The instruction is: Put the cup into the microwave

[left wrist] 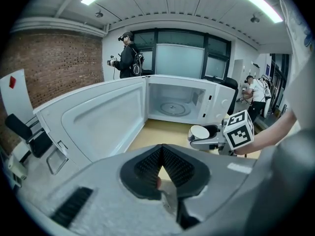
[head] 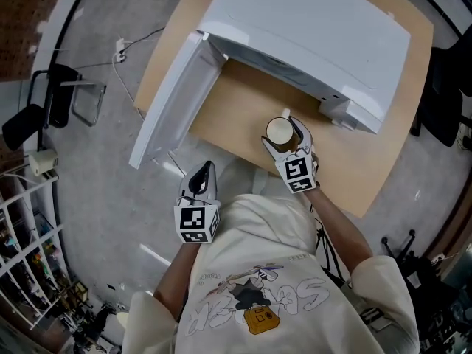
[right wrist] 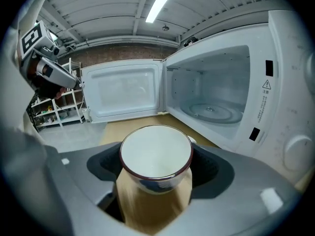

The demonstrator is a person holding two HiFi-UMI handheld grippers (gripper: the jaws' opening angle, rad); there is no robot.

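A white cup [head: 279, 132] with a dark rim stands on the wooden table [head: 236, 102] in front of the white microwave [head: 310, 28]. The microwave's door [head: 171, 102] is swung wide open to the left. My right gripper [head: 285, 134] is open, its jaws standing wide on either side of the cup [right wrist: 156, 156], close to the cup's wall. Beyond the cup, the empty oven cavity [right wrist: 211, 104] shows its glass turntable. My left gripper [head: 204, 174] hangs off the table's near edge, shut [left wrist: 161, 155] with nothing in it. From there the cup [left wrist: 199, 132] shows inside the right gripper [left wrist: 209, 137].
A black chair [head: 55, 98] and a cable lie on the floor to the left. Cluttered shelves [head: 29, 234] fill the lower left. A person [left wrist: 129, 55] stands behind the microwave and another [left wrist: 256, 90] at the far right. The open door blocks the table's left side.
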